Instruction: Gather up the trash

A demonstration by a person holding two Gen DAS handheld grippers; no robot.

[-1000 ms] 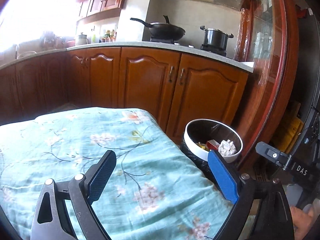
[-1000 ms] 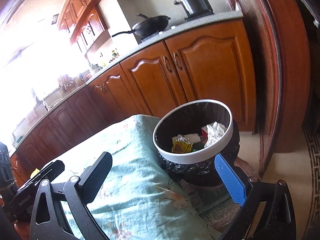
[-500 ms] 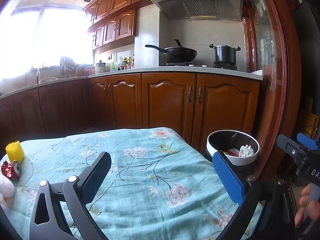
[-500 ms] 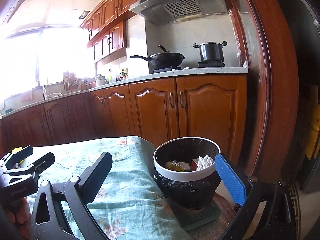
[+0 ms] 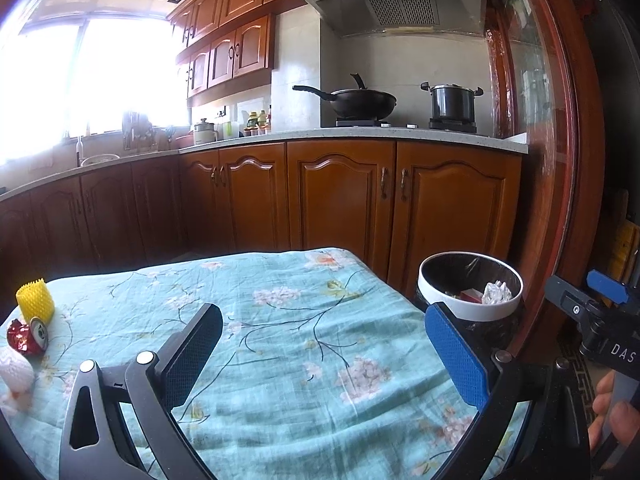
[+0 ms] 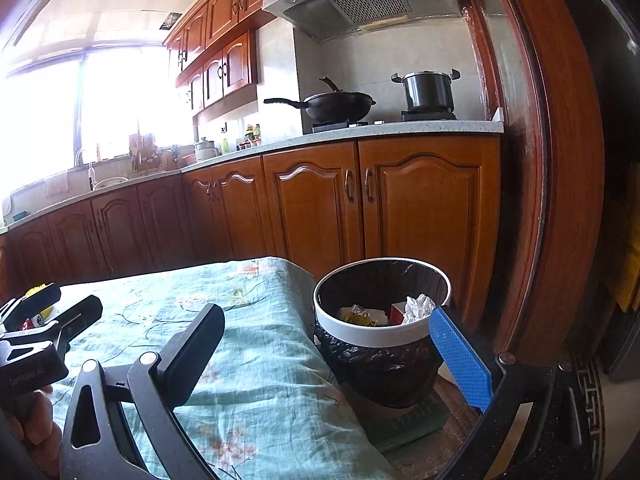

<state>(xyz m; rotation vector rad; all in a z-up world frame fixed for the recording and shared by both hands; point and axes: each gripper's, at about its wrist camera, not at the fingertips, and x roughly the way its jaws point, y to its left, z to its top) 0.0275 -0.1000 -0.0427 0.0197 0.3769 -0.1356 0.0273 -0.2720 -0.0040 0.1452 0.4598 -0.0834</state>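
Observation:
A white-rimmed trash bin (image 5: 470, 312) lined with a black bag stands off the table's right edge; it also shows in the right wrist view (image 6: 382, 334). It holds crumpled paper (image 6: 416, 308) and wrappers. On the table's left edge lie a yellow foam net (image 5: 35, 299), a crushed red can (image 5: 27, 337) and a white foam net (image 5: 15, 372). My left gripper (image 5: 324, 356) is open and empty above the cloth. My right gripper (image 6: 328, 356) is open and empty, with the bin just behind its blue finger.
The table wears a teal floral cloth (image 5: 280, 340). Wooden kitchen cabinets (image 5: 340, 200) run behind it, with a wok (image 5: 360, 102) and a pot (image 5: 454, 102) on the stove. A wooden door frame (image 6: 560, 200) stands at the right.
Both grippers have drawn back and levelled out from the bin. The left view now takes in the table's left edge with the can and foam nets. Both stay open and empty.

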